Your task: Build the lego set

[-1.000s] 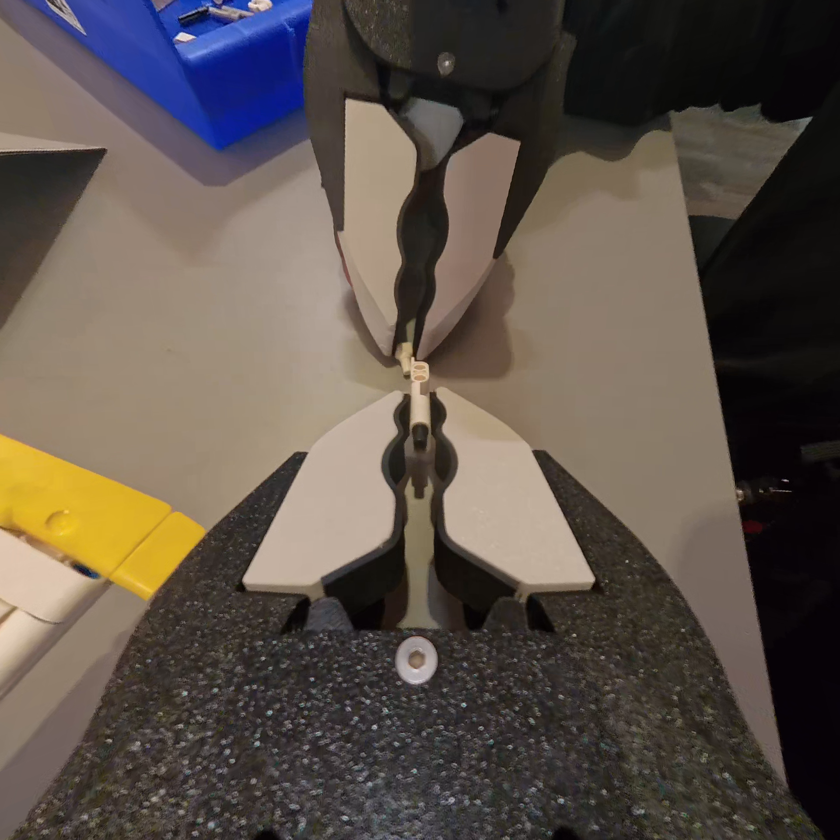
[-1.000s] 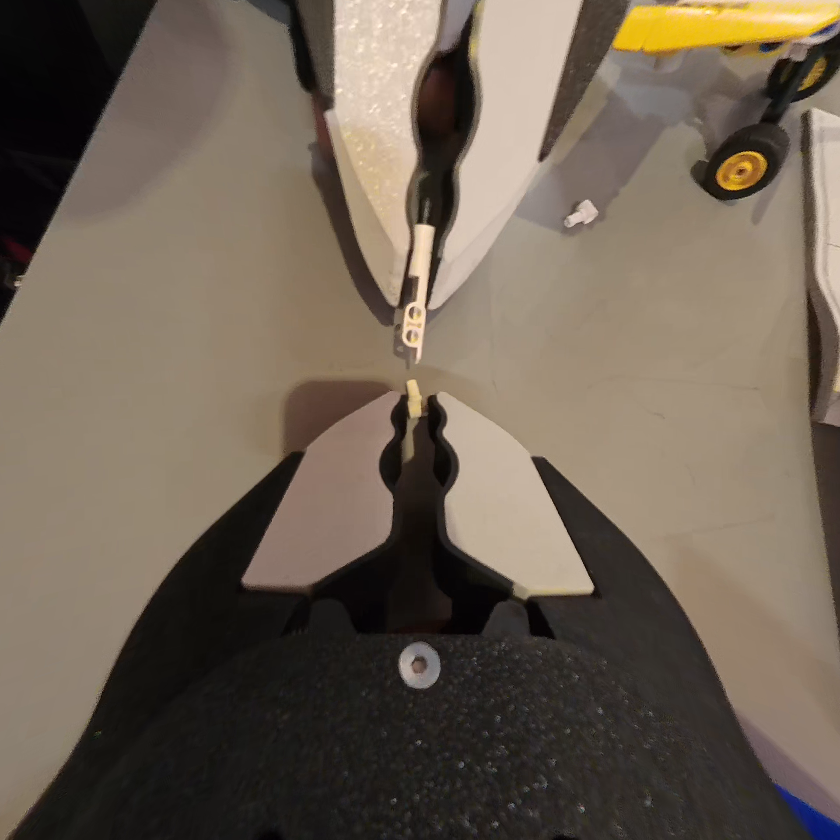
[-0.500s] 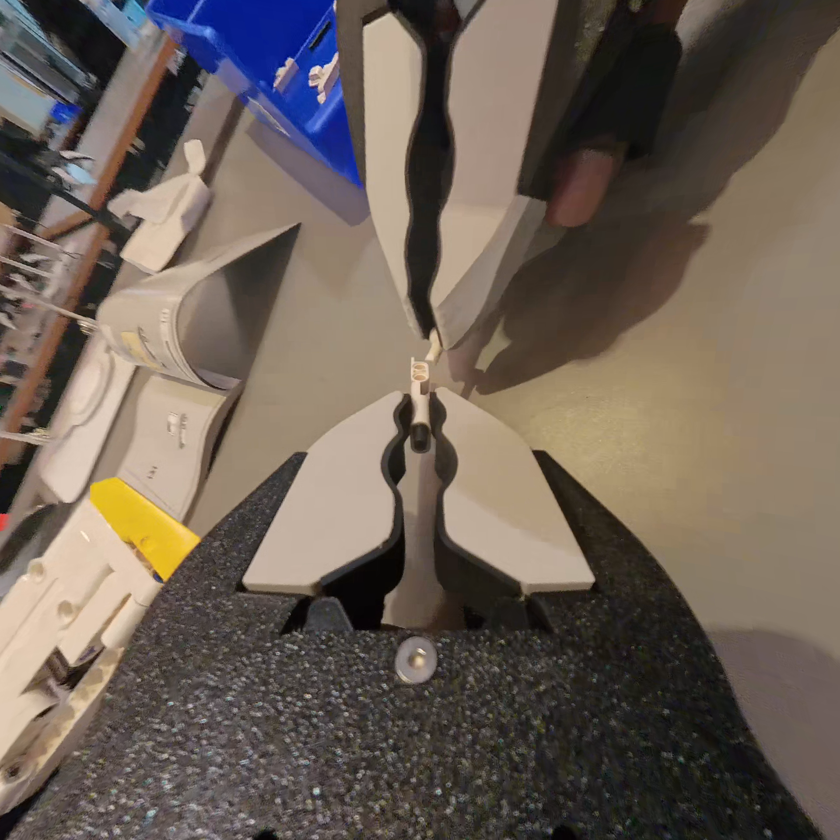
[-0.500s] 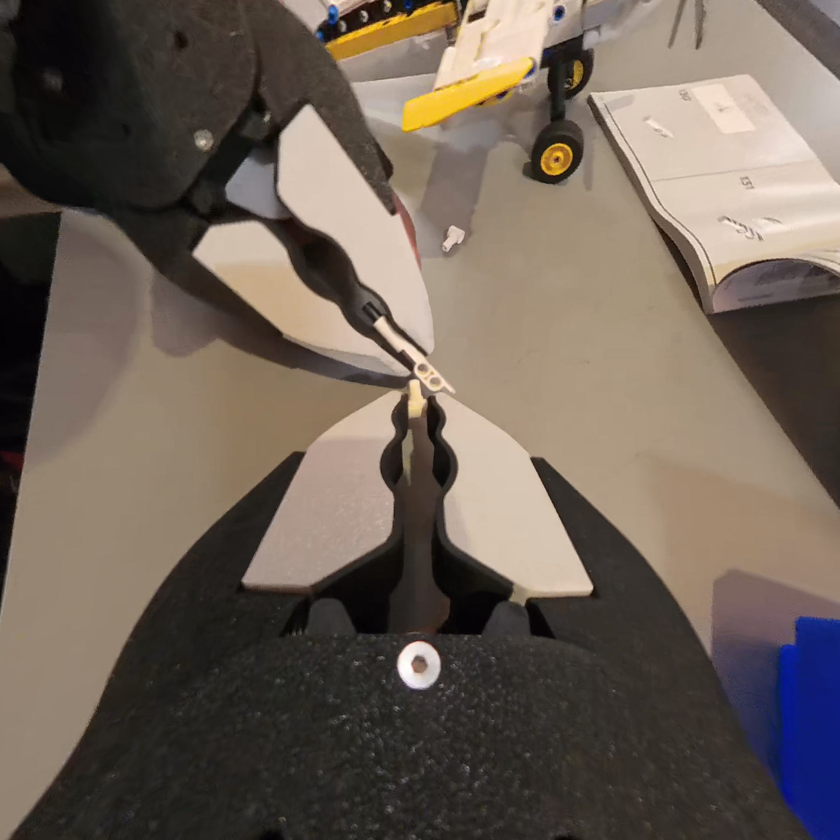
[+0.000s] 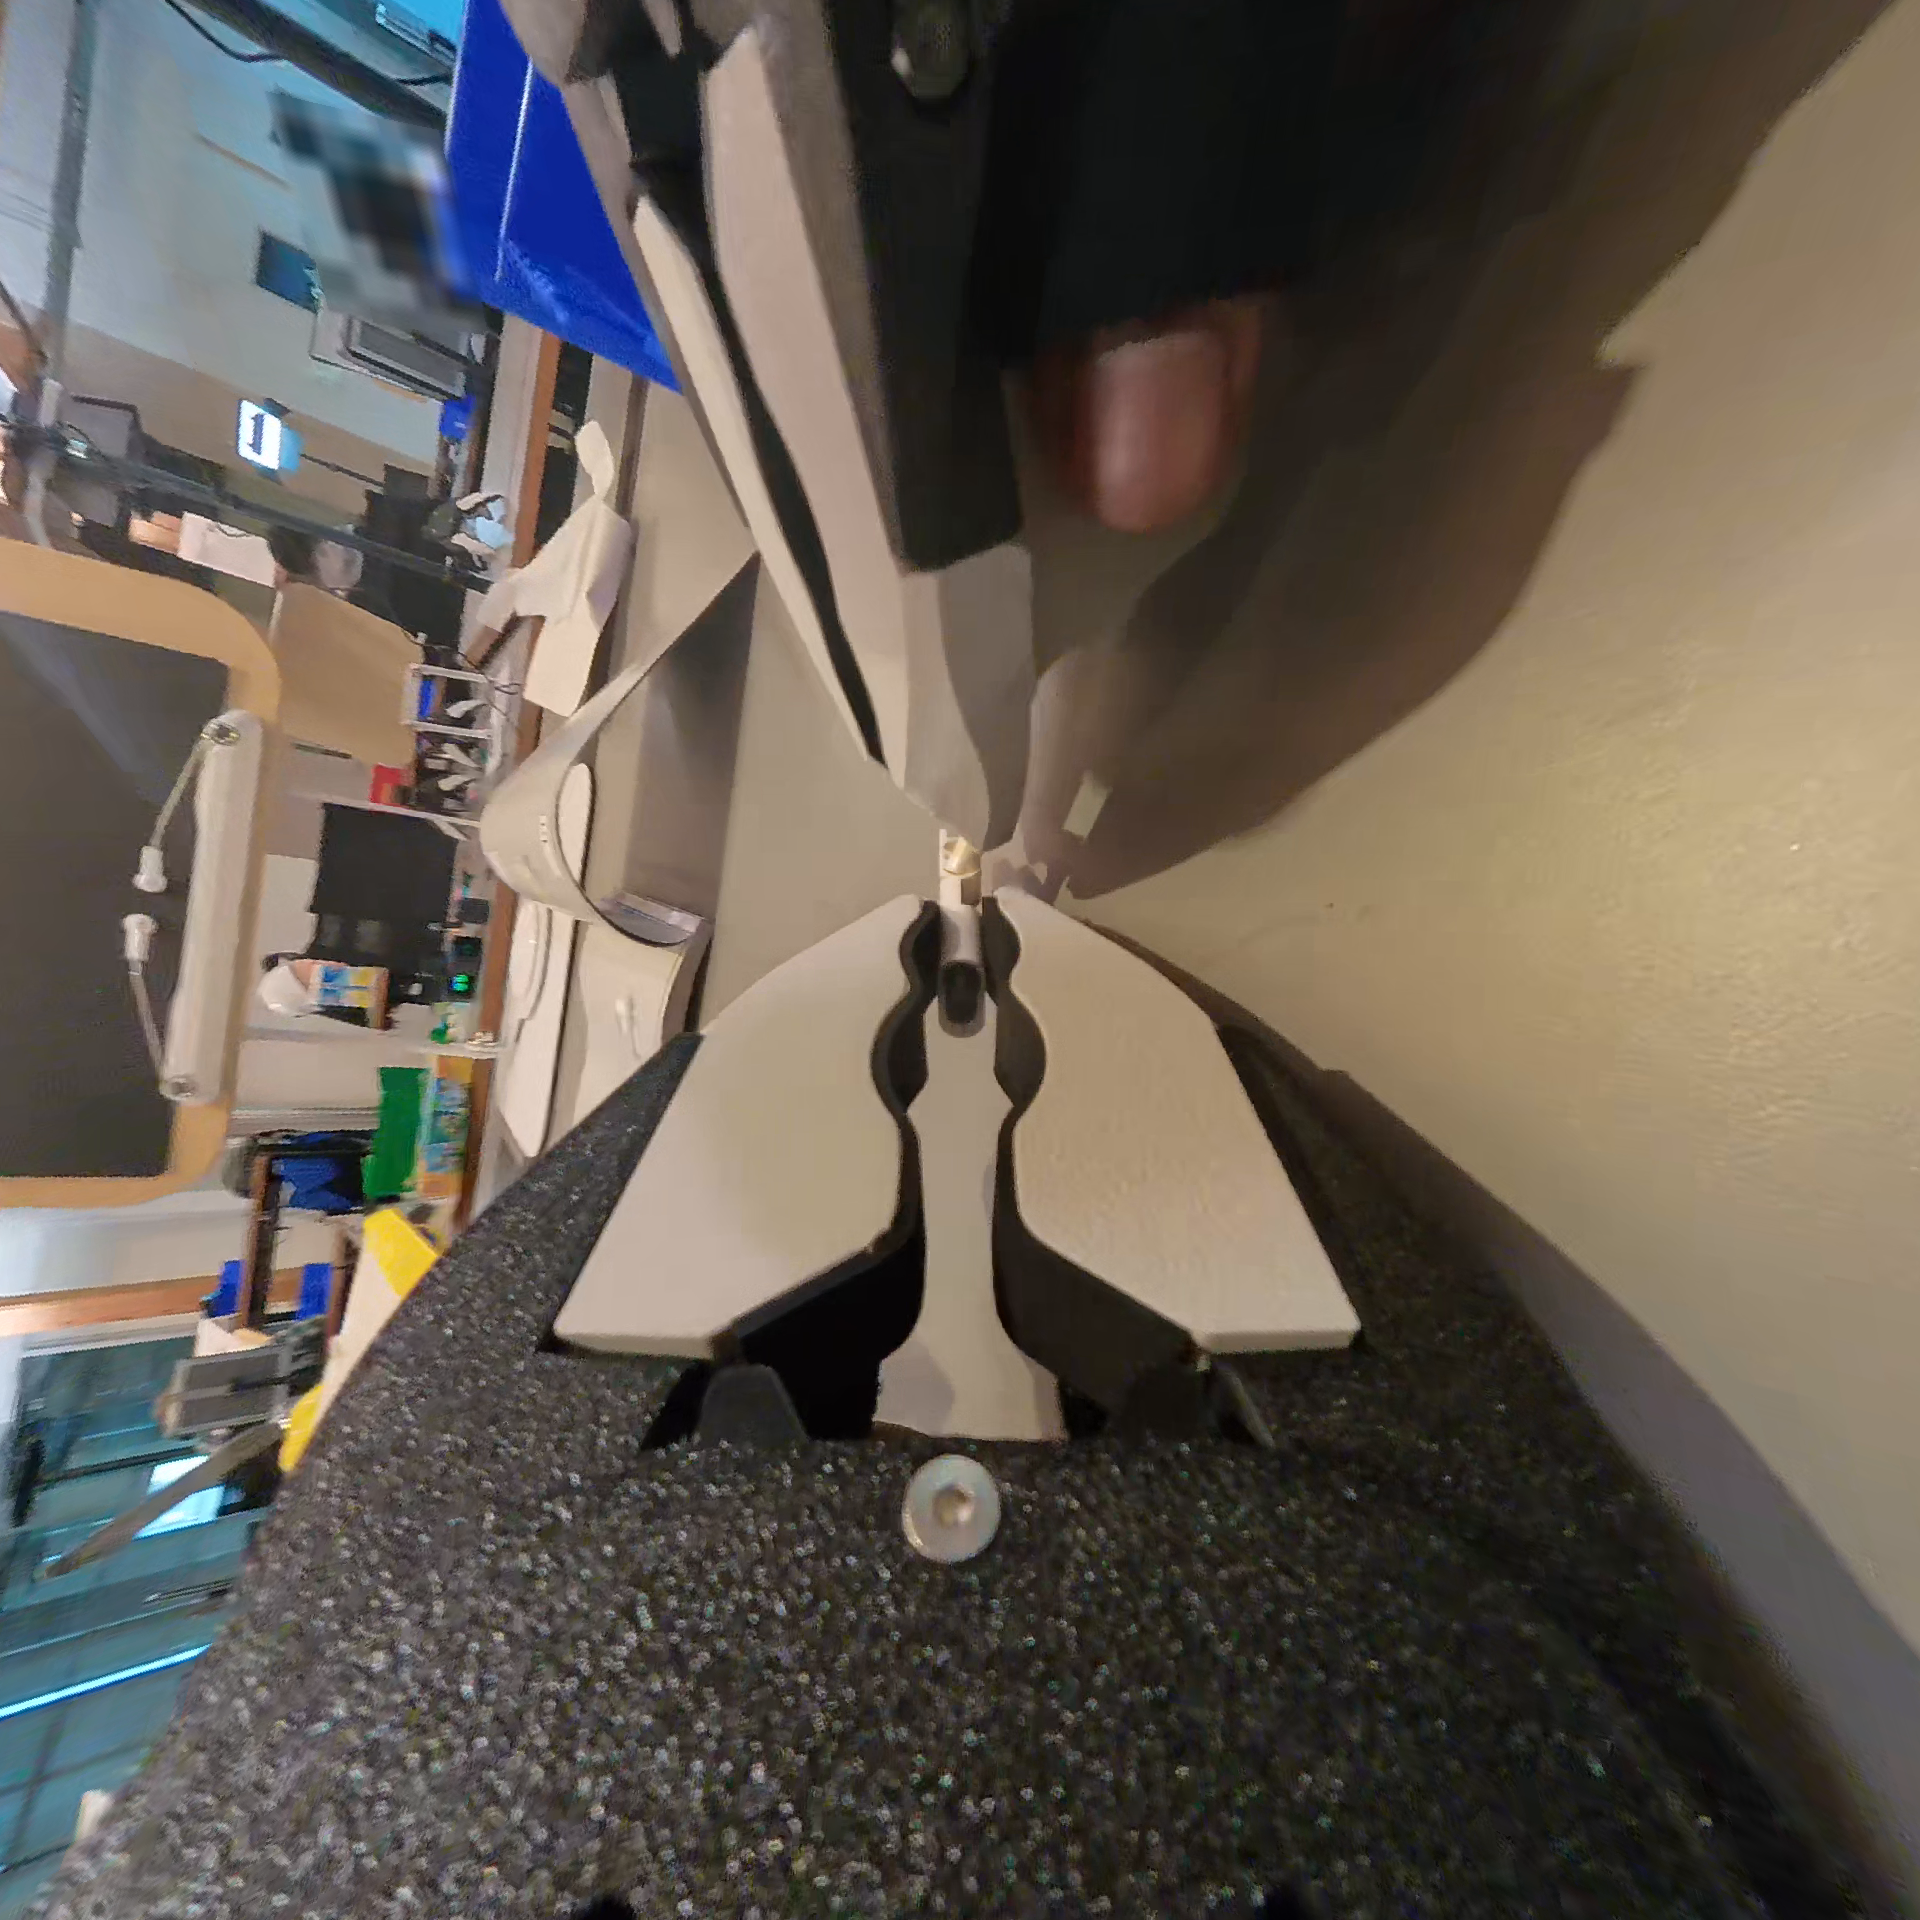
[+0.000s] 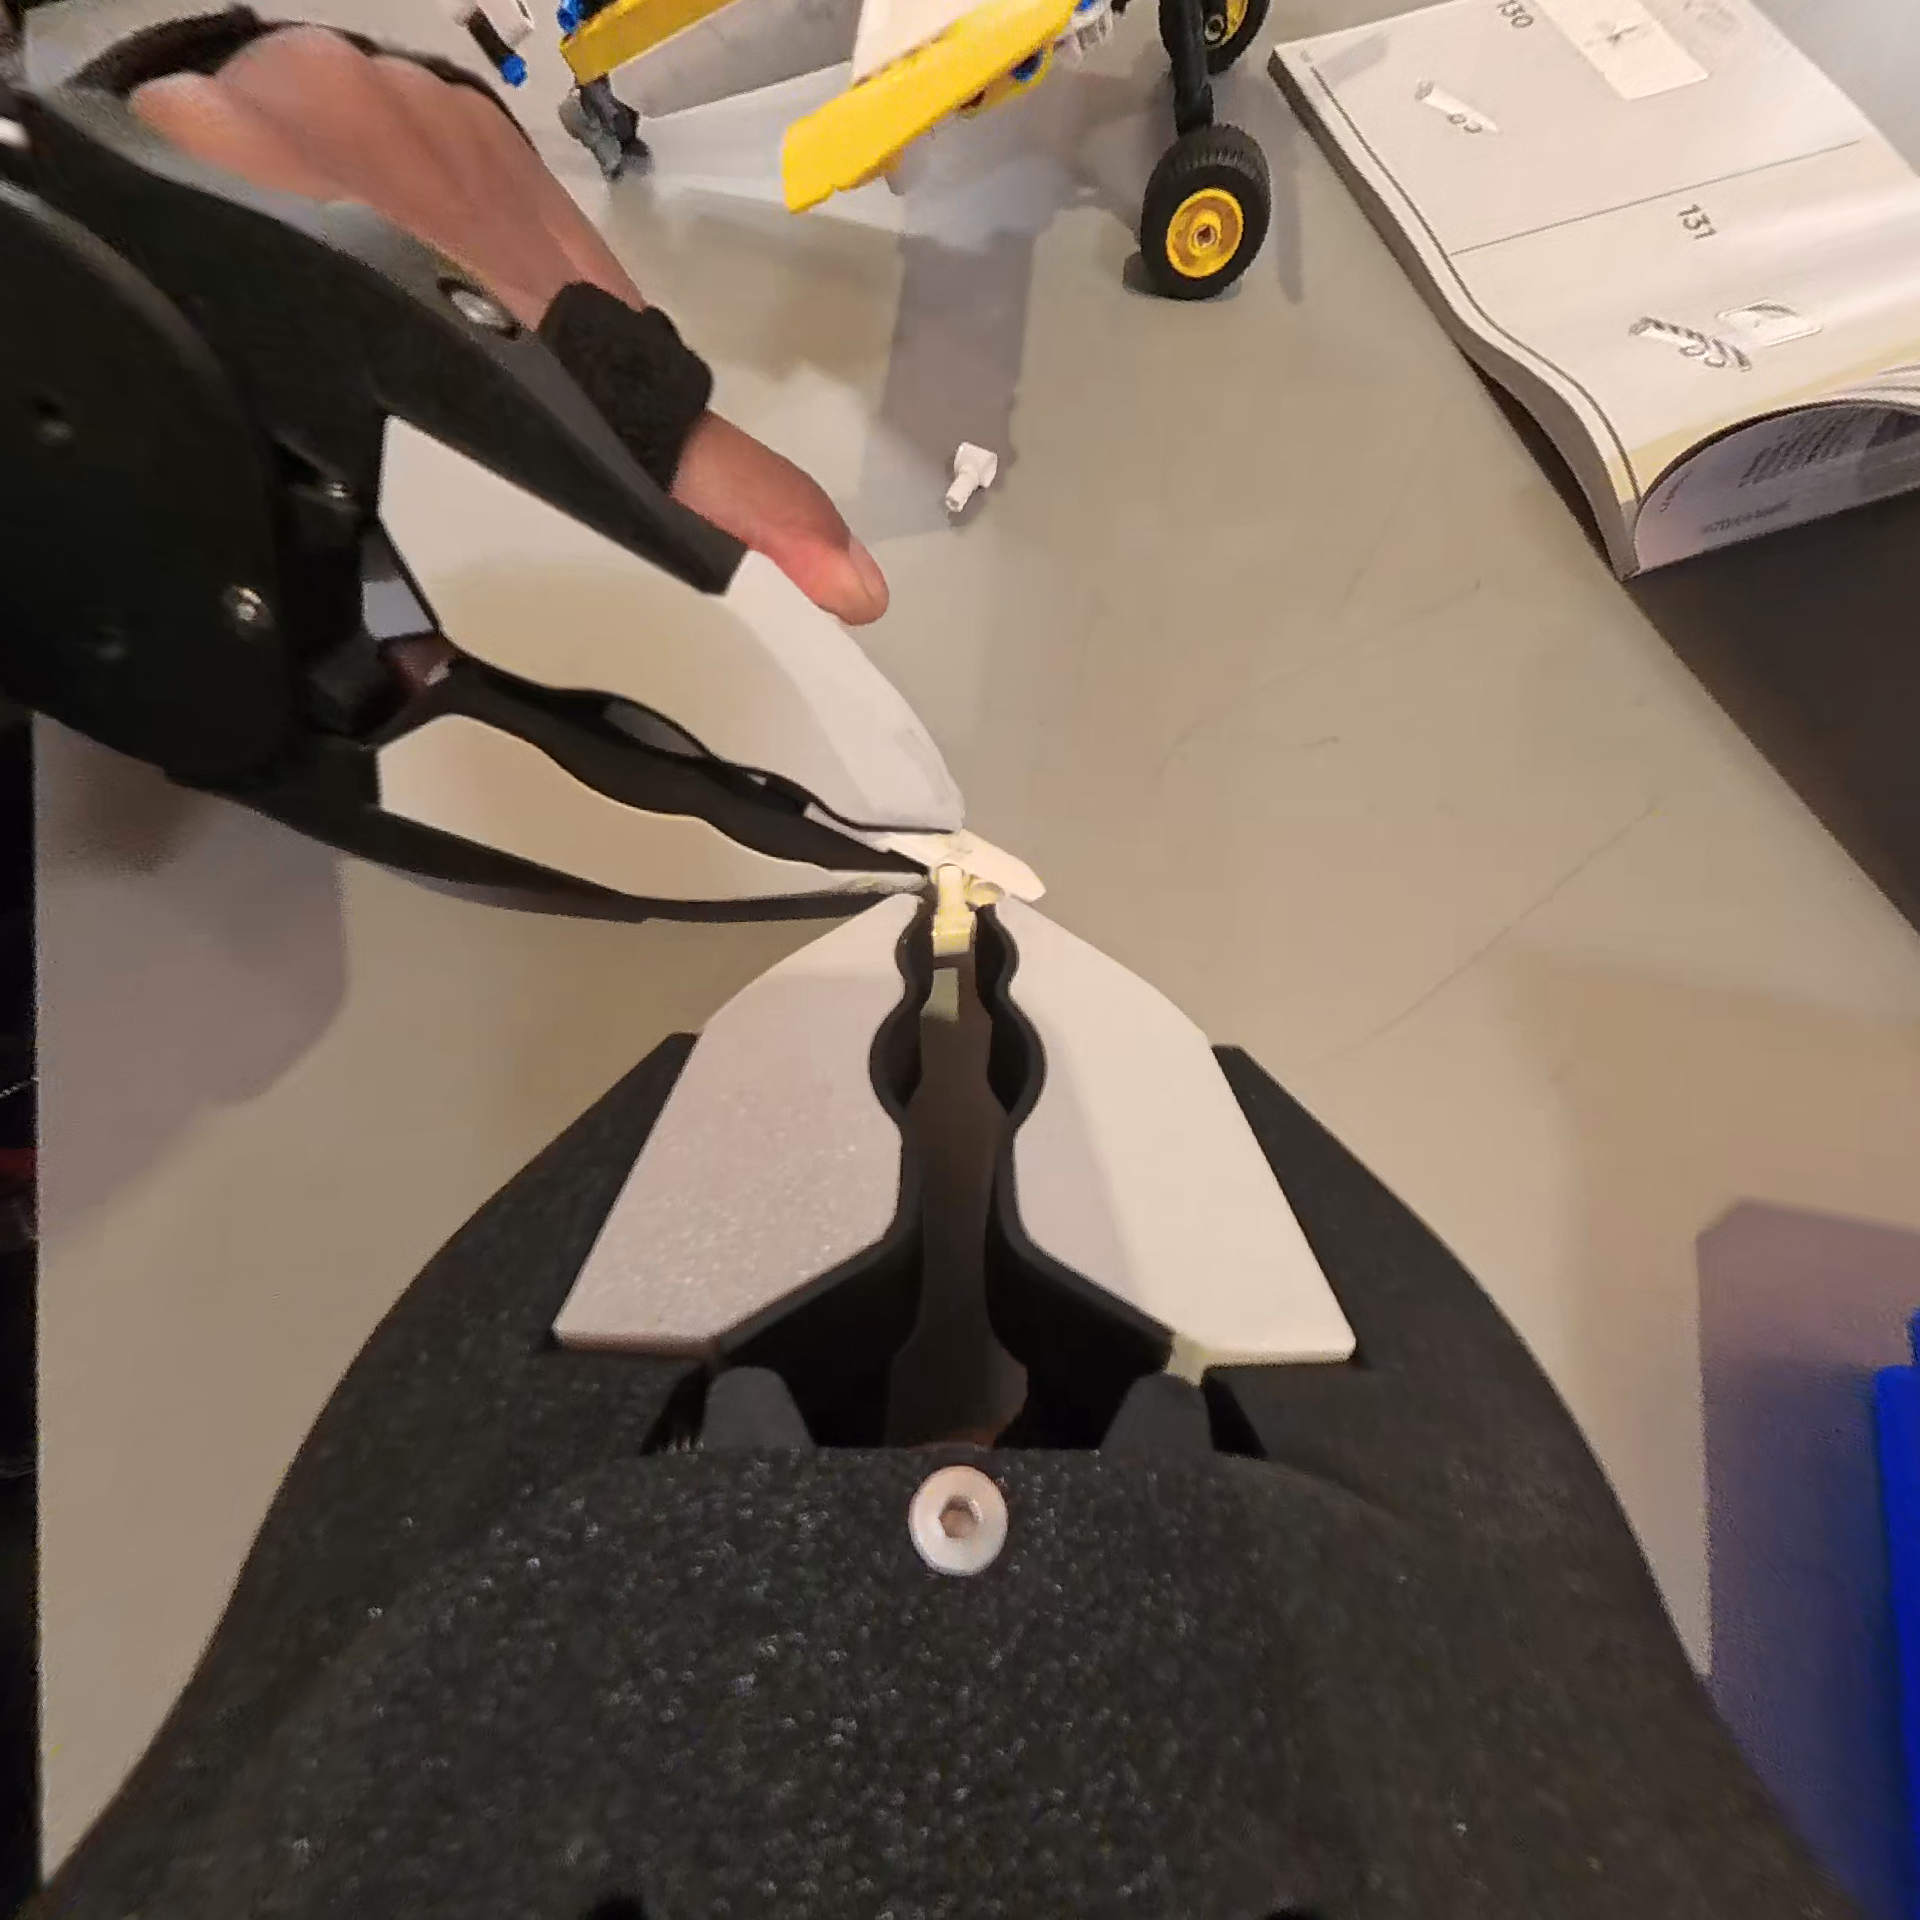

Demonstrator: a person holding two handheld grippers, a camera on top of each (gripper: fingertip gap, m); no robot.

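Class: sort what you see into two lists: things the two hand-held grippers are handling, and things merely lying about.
In hand:
- white connector piece, left hand-held gripper
- cream pin, right hand-held gripper

Lying about:
- yellow model plane
- open booklet
- loose white peg

We see the two grippers meeting tip to tip above the table (image 6: pixel 1351 831). In the right wrist view the right gripper (image 6: pixel 958 925) enters from 6 o'clock with a small peg (image 6: pixel 951 914) clamped at its tips; the left gripper (image 6: pixel 935 847) comes in from 9 o'clock, pinching a flat connector piece (image 6: pixel 997 857) that touches the peg. A loose pin (image 6: pixel 969 473) lies on the table at 12 o'clock; behind it stands a wheeled model (image 6: pixel 1039 104). An open booklet (image 6: pixel 1610 260) lies at 2 o'clock.
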